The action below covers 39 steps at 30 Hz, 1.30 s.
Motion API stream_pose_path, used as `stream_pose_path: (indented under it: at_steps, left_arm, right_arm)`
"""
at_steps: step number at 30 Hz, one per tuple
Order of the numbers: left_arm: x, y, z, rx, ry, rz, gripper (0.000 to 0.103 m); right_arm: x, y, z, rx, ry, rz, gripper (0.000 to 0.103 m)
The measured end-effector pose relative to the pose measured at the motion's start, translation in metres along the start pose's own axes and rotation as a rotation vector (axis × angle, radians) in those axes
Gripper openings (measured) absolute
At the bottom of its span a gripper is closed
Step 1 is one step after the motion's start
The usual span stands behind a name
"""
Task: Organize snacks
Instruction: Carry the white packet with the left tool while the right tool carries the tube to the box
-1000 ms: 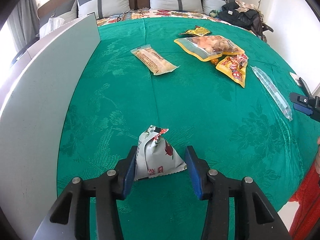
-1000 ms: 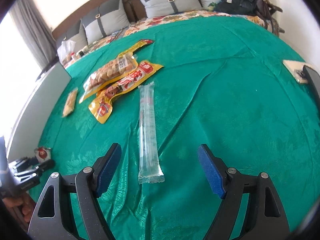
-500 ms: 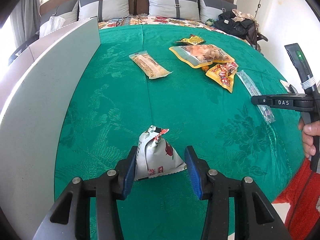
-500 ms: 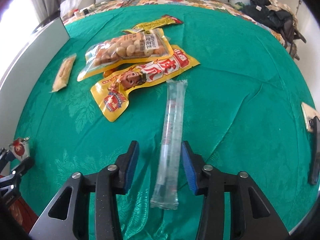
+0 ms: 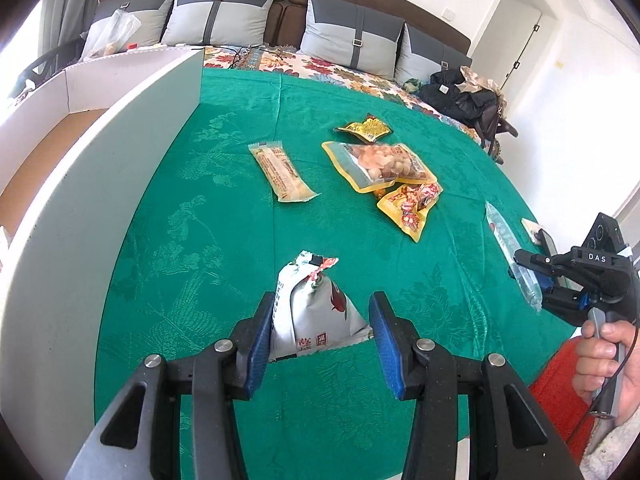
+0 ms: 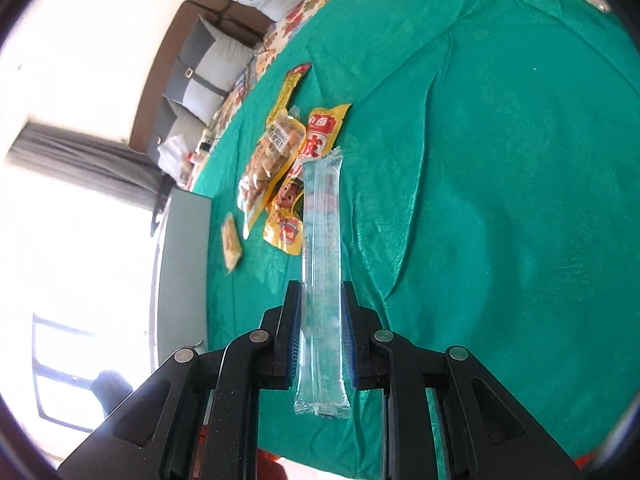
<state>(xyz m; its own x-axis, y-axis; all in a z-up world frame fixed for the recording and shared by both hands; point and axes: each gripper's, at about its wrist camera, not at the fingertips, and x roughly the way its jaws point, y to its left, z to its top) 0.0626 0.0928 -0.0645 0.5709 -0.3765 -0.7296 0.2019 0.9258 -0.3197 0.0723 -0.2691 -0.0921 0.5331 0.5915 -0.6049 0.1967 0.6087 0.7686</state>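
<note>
My left gripper (image 5: 322, 312) is shut on a white pyramid snack pouch (image 5: 316, 312) with a red print, held over the green bedspread (image 5: 180, 240). My right gripper (image 6: 320, 304) is shut on a long clear tube packet (image 6: 322, 260), lifted and tilted; the packet (image 5: 512, 256) and that gripper (image 5: 536, 270) also show at the right of the left wrist view. On the spread lie a beige bar packet (image 5: 282, 172), a clear-fronted nut bag (image 5: 380, 164), a yellow candy bag (image 5: 412, 208) and a small yellow packet (image 5: 366, 128).
A white-walled cardboard box (image 5: 80, 184) stands along the left edge of the bed. Grey pillows (image 5: 224, 12) line the headboard. Dark clothes (image 5: 468, 96) are piled at the far right. A phone-like item (image 5: 538, 232) lies near the right edge.
My right gripper closed on the clear tube packet and lifted it, rolling to the side. My left gripper rose a little with the white pouch still in it.
</note>
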Motion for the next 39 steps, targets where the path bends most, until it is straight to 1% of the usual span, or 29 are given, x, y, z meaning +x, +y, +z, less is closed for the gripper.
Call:
stream_pose_path:
  at_steps: [3, 7, 9, 11, 13, 17, 20, 23, 25, 26, 27, 28, 29, 32, 33, 34, 35, 36, 37, 39]
  left_arm:
    - [-0.021, 0.002, 0.010, -0.023, -0.046, -0.028, 0.046]
    - [-0.056, 0.021, 0.024, -0.092, -0.114, -0.050, 0.046]
    - [-0.076, 0.038, 0.030, -0.133, -0.153, -0.038, 0.046]
    - [-0.099, 0.059, 0.036, -0.170, -0.198, -0.010, 0.046]
    - [-0.122, 0.084, 0.040, -0.206, -0.236, 0.033, 0.046]
    - [-0.159, 0.146, 0.042, -0.289, -0.280, 0.156, 0.046]
    - [-0.175, 0.193, 0.035, -0.353, -0.275, 0.251, 0.046]
    - [-0.177, 0.225, 0.025, -0.374, -0.242, 0.355, 0.047]
    - [-0.172, 0.243, 0.018, -0.395, -0.198, 0.437, 0.055]
    - [-0.169, 0.251, 0.012, -0.412, -0.174, 0.470, 0.070]
    - [-0.168, 0.257, 0.006, -0.430, -0.162, 0.491, 0.081]
    - [-0.169, 0.261, -0.001, -0.449, -0.162, 0.502, 0.082]
    - [-0.172, 0.263, -0.009, -0.464, -0.166, 0.501, 0.083]
    - [-0.176, 0.256, -0.020, -0.472, -0.182, 0.488, 0.087]
    - [-0.176, 0.249, -0.021, -0.465, -0.189, 0.490, 0.088]
    - [-0.175, 0.241, -0.020, -0.455, -0.196, 0.483, 0.088]
    - [-0.173, 0.228, -0.017, -0.443, -0.203, 0.467, 0.090]
    - [-0.170, 0.217, -0.016, -0.428, -0.208, 0.444, 0.091]
    - [-0.167, 0.205, -0.010, -0.407, -0.210, 0.418, 0.092]
    - [-0.155, 0.172, 0.002, -0.348, -0.206, 0.366, 0.096]
  right_arm:
    - [-0.003, 0.017, -0.002, 0.001, 0.009, 0.063, 0.019]
    - [0.007, 0.060, -0.011, -0.060, 0.046, 0.107, 0.019]
    - [0.017, 0.089, -0.019, -0.109, 0.073, 0.122, 0.019]
    - [0.032, 0.124, -0.031, -0.161, 0.109, 0.149, 0.019]
    - [0.050, 0.163, -0.045, -0.220, 0.153, 0.184, 0.019]
    - [0.095, 0.252, -0.082, -0.376, 0.255, 0.252, 0.019]
    - [0.133, 0.313, -0.118, -0.508, 0.313, 0.270, 0.019]
    - [0.170, 0.355, -0.155, -0.603, 0.373, 0.273, 0.020]
    - [0.192, 0.370, -0.179, -0.663, 0.402, 0.260, 0.021]
    - [0.203, 0.374, -0.188, -0.687, 0.415, 0.244, 0.027]
    - [0.213, 0.375, -0.197, -0.699, 0.424, 0.222, 0.031]
    - [0.218, 0.366, -0.200, -0.696, 0.433, 0.211, 0.049]
    - [0.221, 0.361, -0.202, -0.687, 0.431, 0.202, 0.056]
    - [0.210, 0.332, -0.190, -0.702, 0.390, 0.174, 0.056]
    - [0.204, 0.322, -0.184, -0.728, 0.364, 0.149, 0.056]
    - [0.196, 0.310, -0.177, -0.764, 0.329, 0.117, 0.059]
    - [0.187, 0.297, -0.170, -0.812, 0.286, 0.073, 0.064]
    - [0.179, 0.281, -0.162, -0.868, 0.238, 0.017, 0.066]
    - [0.171, 0.263, -0.154, -0.925, 0.190, -0.052, 0.069]
    - [0.159, 0.219, -0.136, -1.009, 0.127, -0.213, 0.070]
